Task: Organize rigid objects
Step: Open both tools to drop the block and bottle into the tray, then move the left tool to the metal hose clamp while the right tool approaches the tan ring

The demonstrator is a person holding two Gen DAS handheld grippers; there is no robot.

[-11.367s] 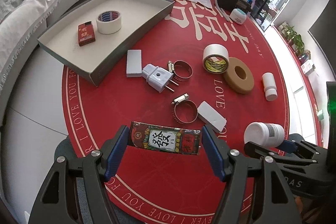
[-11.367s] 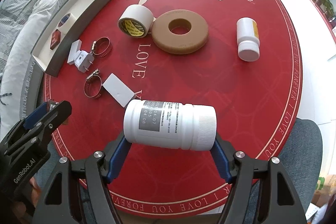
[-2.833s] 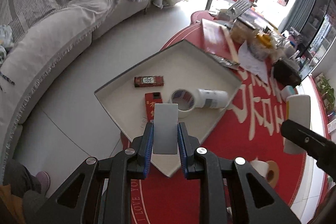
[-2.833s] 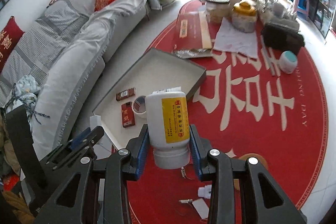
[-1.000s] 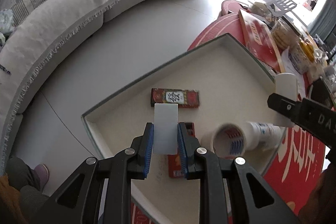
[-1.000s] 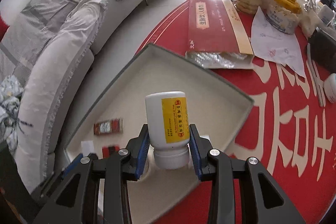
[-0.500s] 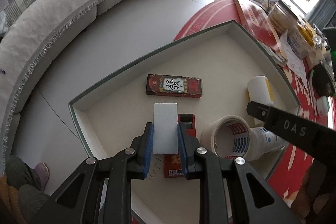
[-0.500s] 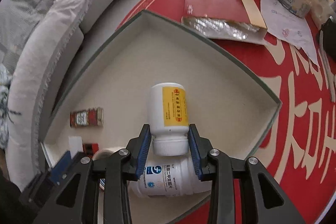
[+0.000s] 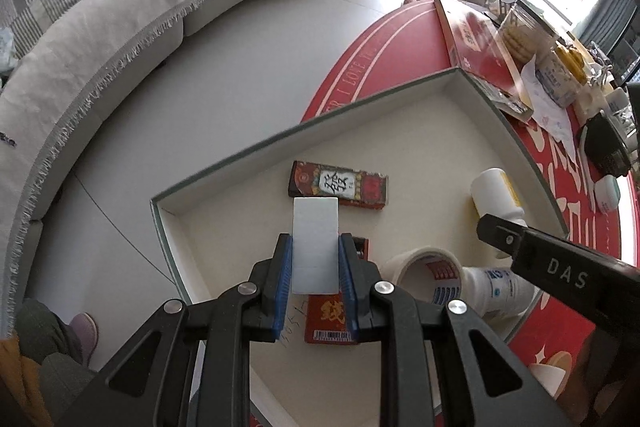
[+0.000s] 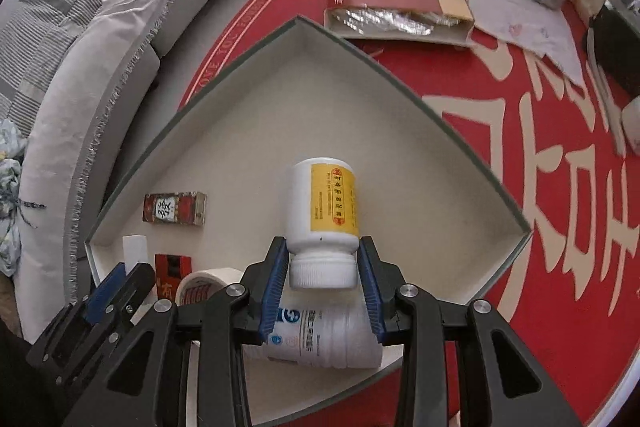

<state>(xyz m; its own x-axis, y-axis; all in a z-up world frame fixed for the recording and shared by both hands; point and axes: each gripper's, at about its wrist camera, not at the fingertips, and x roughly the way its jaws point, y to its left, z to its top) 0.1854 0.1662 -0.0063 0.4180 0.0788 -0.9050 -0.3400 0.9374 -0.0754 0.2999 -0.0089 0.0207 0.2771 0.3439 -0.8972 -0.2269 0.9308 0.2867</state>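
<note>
STATE: left hand-held gripper clamps white block; right hand-held gripper clamps yellow-label bottle | POSITION: both poised above tray on worktop | DONE: beneath the grippers lie tape roll, large white bottle, two red boxes | LEFT: release both; remaining items out of view

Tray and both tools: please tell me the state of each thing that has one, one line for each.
Left tool: shut on the white block, above the tray.
Right tool: shut on the yellow-label bottle, cap toward the camera.
Tray: open, partly filled.
Large white bottle: lying on its side in the tray.
Tape roll: lying in the tray, against the large bottle.
Red long box: lying flat in the tray.
</note>
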